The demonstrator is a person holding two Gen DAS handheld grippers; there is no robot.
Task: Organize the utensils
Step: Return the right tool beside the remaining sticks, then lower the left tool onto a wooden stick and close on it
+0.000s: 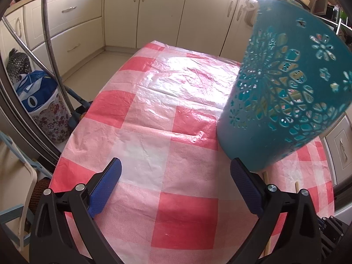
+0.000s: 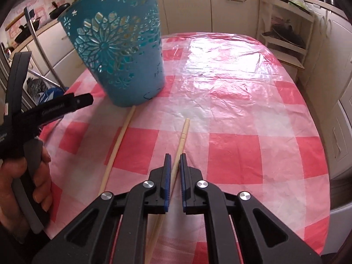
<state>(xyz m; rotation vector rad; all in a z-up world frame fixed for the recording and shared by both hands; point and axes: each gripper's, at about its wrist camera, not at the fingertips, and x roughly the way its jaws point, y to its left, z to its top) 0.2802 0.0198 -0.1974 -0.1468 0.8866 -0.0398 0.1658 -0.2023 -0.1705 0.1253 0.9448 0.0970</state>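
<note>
Chopsticks: both on tabletop (image 2: pixel 242 110) beside teal basket (image 2: pixel 123 50), none inside; right tongs (image 2: pixel 175 160) clamp one chopstick (image 2: pixel 182 138), second chopstick (image 2: pixel 118 145) untouched; left tongs (image 1: pixel 176 176) wide open, empty.

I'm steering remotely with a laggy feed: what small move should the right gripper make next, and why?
Probably lift. The right gripper has its blue pads closed around the nearer pale wooden chopstick, which still lies flat on the red-and-white checked tablecloth. Raise it slightly, then head for the teal perforated plastic basket. The left gripper is open, holding nothing.
</note>
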